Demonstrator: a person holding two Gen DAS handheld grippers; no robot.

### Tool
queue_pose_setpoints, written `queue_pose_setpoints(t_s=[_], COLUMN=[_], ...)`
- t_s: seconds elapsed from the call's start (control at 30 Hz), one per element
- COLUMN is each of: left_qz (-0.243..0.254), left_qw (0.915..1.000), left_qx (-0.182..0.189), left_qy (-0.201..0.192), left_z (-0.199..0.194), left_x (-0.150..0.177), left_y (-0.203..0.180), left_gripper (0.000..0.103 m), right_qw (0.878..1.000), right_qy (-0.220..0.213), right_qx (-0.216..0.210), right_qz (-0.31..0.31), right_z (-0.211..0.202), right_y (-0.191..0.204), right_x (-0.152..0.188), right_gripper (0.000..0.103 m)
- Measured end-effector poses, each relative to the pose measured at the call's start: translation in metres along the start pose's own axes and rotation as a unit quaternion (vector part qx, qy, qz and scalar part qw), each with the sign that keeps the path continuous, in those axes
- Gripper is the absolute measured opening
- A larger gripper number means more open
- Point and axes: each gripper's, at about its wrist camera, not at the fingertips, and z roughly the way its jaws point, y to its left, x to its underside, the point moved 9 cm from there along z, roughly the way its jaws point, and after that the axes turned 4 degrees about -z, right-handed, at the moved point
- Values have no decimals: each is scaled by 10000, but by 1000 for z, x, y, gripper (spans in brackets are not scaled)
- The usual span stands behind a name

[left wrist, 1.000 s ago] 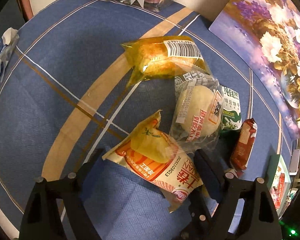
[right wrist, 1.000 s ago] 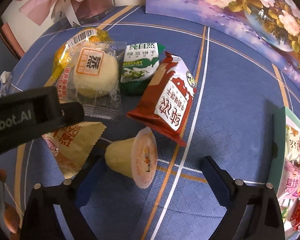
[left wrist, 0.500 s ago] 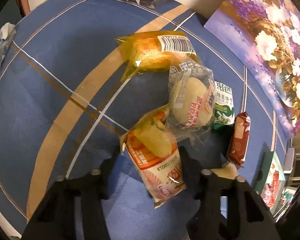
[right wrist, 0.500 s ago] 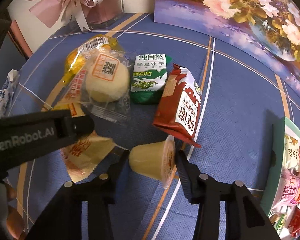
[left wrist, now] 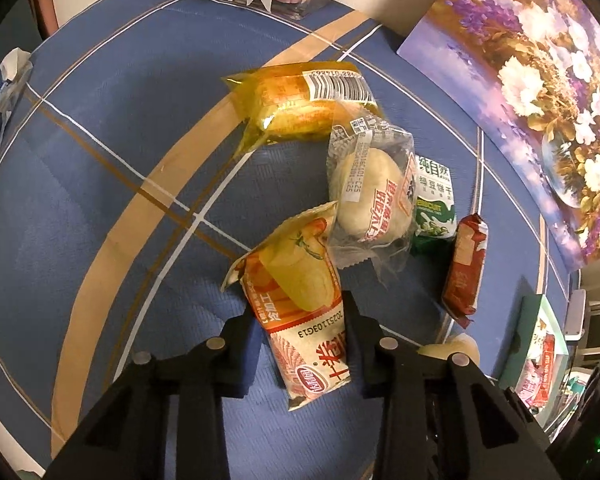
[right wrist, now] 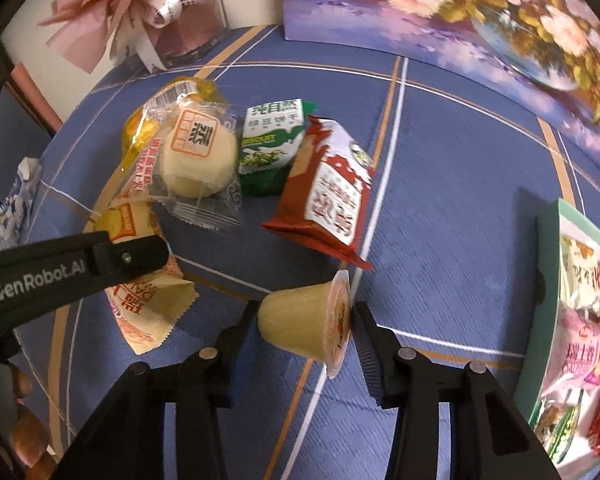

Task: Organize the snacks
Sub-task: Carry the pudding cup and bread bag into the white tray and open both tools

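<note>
- The left gripper (left wrist: 300, 316) points steeply down, and its two black fingers (left wrist: 242, 332) are closed on the orange chip packet (left wrist: 300, 300), one finger at each side.
- The right gripper (right wrist: 304, 320) also points steeply down. Its fingers (right wrist: 366, 336) press on the jelly cup (right wrist: 300, 322), one on the bottom and one on the lid.
- In the right wrist view, the left gripper comes in from the left edge as a black bar.
- Under this bar, at the lower left edge, some fingers of the person's hand (right wrist: 20, 412) are visible.

The green packet (right wrist: 271, 148) reads "BISCUIT"; the black gripper arm (right wrist: 60, 276) apparently reads "GenRobot.AI".
</note>
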Motion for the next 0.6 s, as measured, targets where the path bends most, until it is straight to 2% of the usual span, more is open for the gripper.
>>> queue_pose_setpoints(t_s=[0.23, 0.6], left_qz=[8, 241], left_qw=[9995, 9949], left_qx=[109, 355], left_qy=[-287, -909], left_z=[-30, -88], left_x=[-3, -10], left_y=[-4, -21], left_gripper=[37, 37], right_qw=[9993, 9953], right_qy=[-114, -531], right_qx=[-92, 192], right_qz=[333, 782], right_z=[-20, -79], right_y=[-20, -59], right_x=[3, 2], right_gripper=[48, 48])
